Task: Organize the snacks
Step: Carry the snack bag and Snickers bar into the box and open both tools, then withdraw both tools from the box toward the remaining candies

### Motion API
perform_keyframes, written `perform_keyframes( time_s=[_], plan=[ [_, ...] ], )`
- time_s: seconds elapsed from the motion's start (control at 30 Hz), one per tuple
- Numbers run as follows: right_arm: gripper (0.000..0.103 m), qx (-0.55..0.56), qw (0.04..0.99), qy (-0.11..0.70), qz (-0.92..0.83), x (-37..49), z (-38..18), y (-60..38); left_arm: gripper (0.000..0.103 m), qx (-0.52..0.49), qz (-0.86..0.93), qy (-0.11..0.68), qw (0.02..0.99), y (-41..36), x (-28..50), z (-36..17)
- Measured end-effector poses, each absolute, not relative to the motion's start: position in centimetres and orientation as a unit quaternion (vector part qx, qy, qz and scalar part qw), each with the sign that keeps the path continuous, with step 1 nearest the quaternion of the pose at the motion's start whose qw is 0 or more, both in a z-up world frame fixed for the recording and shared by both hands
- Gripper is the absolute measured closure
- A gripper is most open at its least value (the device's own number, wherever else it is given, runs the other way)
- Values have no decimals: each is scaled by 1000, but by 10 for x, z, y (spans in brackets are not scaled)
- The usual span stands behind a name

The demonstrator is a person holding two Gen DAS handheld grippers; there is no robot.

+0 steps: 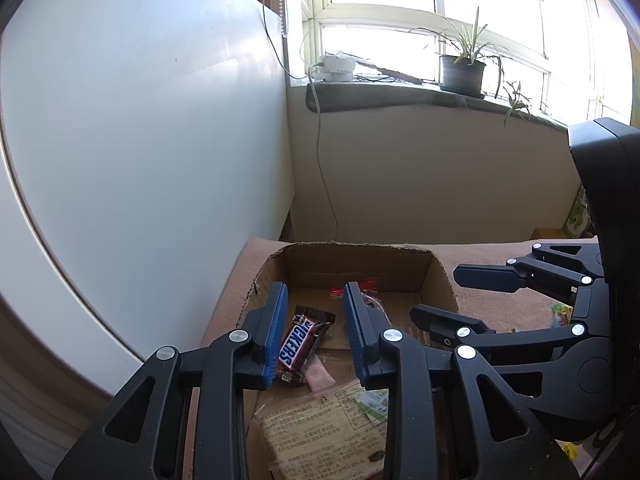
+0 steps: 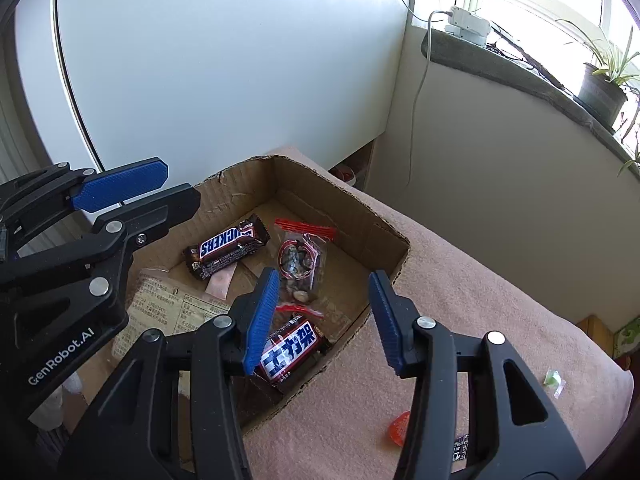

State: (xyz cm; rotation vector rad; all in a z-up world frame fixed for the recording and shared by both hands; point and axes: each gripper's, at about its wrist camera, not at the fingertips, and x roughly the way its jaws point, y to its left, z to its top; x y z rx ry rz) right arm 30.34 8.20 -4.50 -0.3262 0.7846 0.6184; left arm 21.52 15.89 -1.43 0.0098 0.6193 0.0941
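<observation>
Now we work from the left. Our left claw [image 1: 316,332] hangs over the cardboard box [image 2: 384,224], its jaws only a little apart and nothing pressed between them; the Snickers bar [image 1: 298,344] lies flat on the box floor below and between its fingers, with a tan printed packet [image 1: 320,432] nearer to us under its base. Ahead of that claw and a little to its right sits a clear bag of nuts [image 2: 298,262] with a red seal.

Further right, our right claw [image 2: 324,320] stands open and empty above the near right corner of the box. A second bar with Chinese lettering [image 2: 290,350] lies in the box just beneath its left finger, so we judge that a snack has been dropped in and this step is done.

Next we would lift the right claw clear and swing it rightward to the loose pieces on the pink cloth of the worktop [image 2: 480,280]: an orange sweet [image 2: 400,426] close under its right finger, a dark wrapper [image 2: 460,450] beside that, and a small green one [image 2: 554,380] well off to the right.

Box walls stand on every side of the left claw, and the right wall runs between the right claw's fingers, so we must rise before moving sideways. Beyond it, the cloth is mostly open.
</observation>
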Motion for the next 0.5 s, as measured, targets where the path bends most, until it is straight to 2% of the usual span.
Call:
perform_keyframes(
  time_s=[0.23,0.37,0.5],
  plan=[
    [54,-144,874,369,282,298,-33,58,76,4,36,291,956,150,210,-4],
    [45,-138,880,366,270,296,-29,40,76,6,21,290,957,139,208,-1],
    [42,-130,885,366,255,294,-26,18,76,13,8,289,957,127,209,1]
  ],
)
